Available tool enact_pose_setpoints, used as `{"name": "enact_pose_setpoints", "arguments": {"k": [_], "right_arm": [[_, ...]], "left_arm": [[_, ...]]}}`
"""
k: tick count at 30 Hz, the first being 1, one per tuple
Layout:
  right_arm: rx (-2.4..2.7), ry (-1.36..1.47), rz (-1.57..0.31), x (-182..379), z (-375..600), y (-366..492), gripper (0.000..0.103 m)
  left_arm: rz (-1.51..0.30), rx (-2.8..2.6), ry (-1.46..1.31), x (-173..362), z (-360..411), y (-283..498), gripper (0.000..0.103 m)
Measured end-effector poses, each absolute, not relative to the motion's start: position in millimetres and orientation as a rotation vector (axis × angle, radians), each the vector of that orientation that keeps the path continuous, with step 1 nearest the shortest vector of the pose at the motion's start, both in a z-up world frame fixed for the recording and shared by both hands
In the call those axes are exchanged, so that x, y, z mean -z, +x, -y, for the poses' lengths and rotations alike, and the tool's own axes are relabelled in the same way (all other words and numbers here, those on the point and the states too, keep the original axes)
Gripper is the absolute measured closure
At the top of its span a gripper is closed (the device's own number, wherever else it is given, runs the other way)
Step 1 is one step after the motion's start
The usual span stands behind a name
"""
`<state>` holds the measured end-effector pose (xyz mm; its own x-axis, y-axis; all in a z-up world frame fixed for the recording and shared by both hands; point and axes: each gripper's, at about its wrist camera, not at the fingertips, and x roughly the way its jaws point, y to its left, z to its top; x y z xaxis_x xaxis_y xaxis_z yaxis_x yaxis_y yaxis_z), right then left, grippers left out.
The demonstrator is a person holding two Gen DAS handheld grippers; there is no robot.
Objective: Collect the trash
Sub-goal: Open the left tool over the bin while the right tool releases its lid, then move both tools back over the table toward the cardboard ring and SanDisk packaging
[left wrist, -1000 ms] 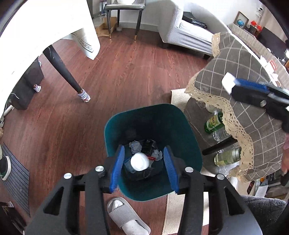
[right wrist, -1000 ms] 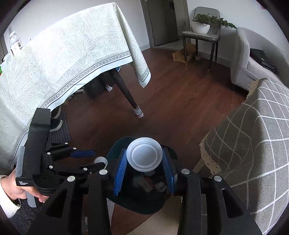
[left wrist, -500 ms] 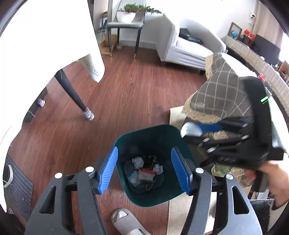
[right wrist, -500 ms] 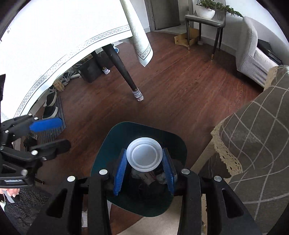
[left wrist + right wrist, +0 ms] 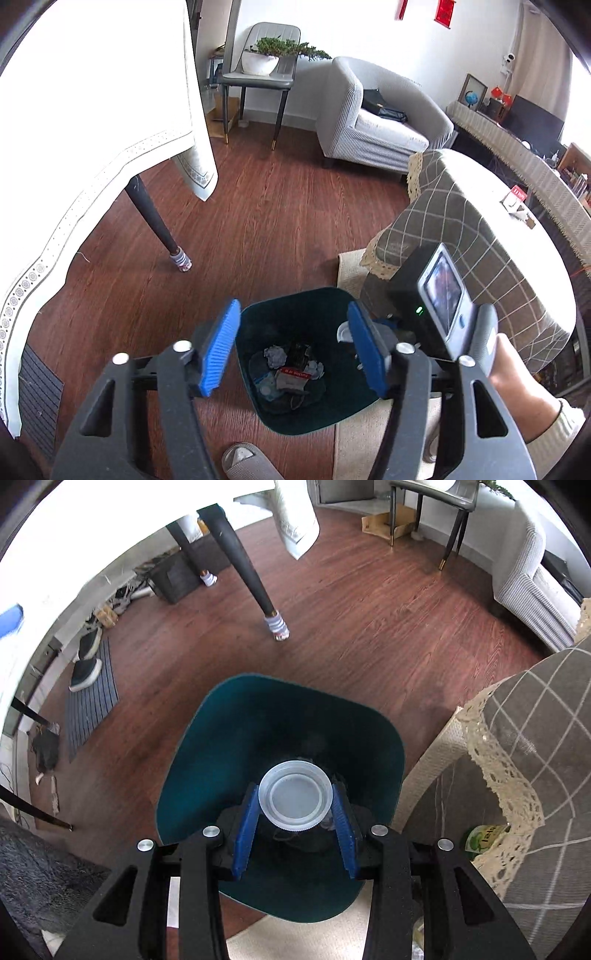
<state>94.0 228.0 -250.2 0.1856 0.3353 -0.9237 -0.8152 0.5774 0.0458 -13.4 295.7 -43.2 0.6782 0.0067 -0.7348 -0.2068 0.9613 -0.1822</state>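
A dark teal trash bin (image 5: 317, 302) stands on the wood floor, with crumpled paper and wrappers (image 5: 291, 373) at its bottom. My left gripper (image 5: 293, 350) is open and empty, held above the bin's mouth. My right gripper (image 5: 295, 823) is shut on a translucent white plastic cup (image 5: 295, 795), bottom towards the camera, held low inside the bin (image 5: 229, 716). The right gripper's body with its small screen (image 5: 443, 306) shows at the bin's right rim in the left wrist view.
A table with a white cloth (image 5: 92, 129) and a black leg (image 5: 155, 221) stands left. A low table with a checked cloth (image 5: 461, 229) is right, green bottles (image 5: 484, 838) under it. A slipper (image 5: 243, 461) lies in front of the bin. Grey armchair (image 5: 380, 122) behind.
My left gripper has let go of a white crumpled piece, opened wide and risen above the bin. My right gripper has moved down into the bin with the cup.
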Motion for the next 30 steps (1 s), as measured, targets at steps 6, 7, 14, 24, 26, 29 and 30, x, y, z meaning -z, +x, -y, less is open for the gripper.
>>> {"name": "enact_pose_setpoints", "arguments": {"k": [6,7,14,24,26,29,30], "right_arm": [[-0.848,-0.553,-1.099,250,-221,90,0.052],[-0.847,-0.555,-1.097,249,-219,90,0.051],[-0.855,-0.540,-1.050,228,-199,87,0.051],[-0.918,-0.430,-0.943,168,-160,76,0.051],[-0.911,-0.428,-0.902,154,-149,72,0.051],[-0.906,-0.402,-0.853,134,-133,69,0.051],[-0.903,-0.394,-0.837,129,-127,69,0.051]], "left_arm": [[-0.782,-0.100,-0.258,29,-293,-14,0.049],[-0.778,-0.097,-0.262,27,-293,-15,0.049],[-0.723,-0.081,-0.275,9,-287,-14,0.049],[-0.646,-0.045,-0.249,-24,-257,-10,0.049],[-0.632,-0.035,-0.239,-31,-247,-8,0.049],[-0.618,-0.018,-0.225,-37,-232,-5,0.049],[-0.616,-0.013,-0.222,-39,-226,-2,0.049]]}}
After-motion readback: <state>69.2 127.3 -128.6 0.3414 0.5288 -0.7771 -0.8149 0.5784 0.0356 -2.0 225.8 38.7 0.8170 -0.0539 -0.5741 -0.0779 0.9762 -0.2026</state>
